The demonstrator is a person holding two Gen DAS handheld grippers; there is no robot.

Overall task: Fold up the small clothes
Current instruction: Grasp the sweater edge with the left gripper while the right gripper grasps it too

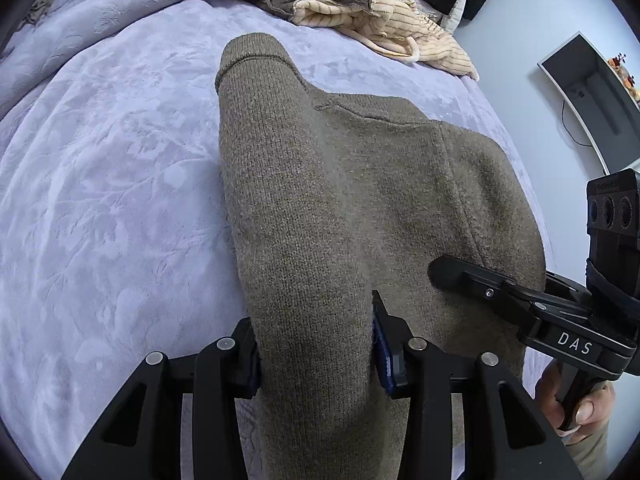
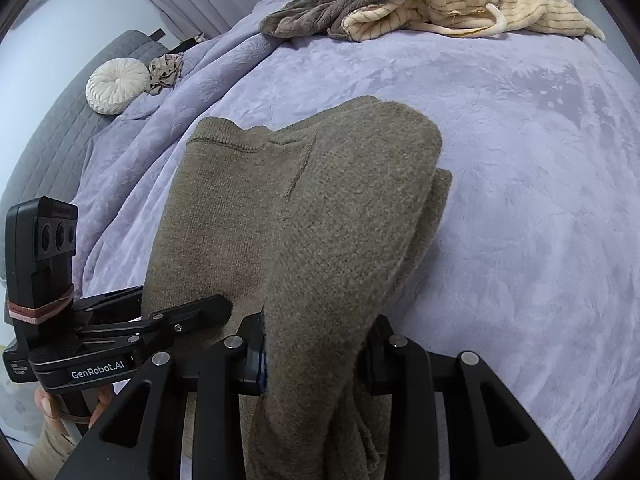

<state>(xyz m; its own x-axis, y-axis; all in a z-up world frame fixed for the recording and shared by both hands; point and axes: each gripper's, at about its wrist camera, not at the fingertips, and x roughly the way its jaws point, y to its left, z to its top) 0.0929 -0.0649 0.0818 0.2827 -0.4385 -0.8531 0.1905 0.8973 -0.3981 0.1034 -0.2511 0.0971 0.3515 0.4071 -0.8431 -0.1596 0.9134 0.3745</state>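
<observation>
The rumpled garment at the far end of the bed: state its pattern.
Cream ribbed fabric with thin dark stripes, lying beside a grey-brown fleece piece; clearest in the right wrist view.

A sweater (image 1: 340, 200) lay on the bed (image 1: 100, 200), its near edge raised; more clothes (image 1: 340, 4) were heaped at the far side.

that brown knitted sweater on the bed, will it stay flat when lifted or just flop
The brown knitted sweater will probably flop: it already drapes between the left gripper and right gripper. The thick fuzzy knit likely resists slipping from the jaws. Its folded layers may slide apart on the lilac blanket.
</observation>
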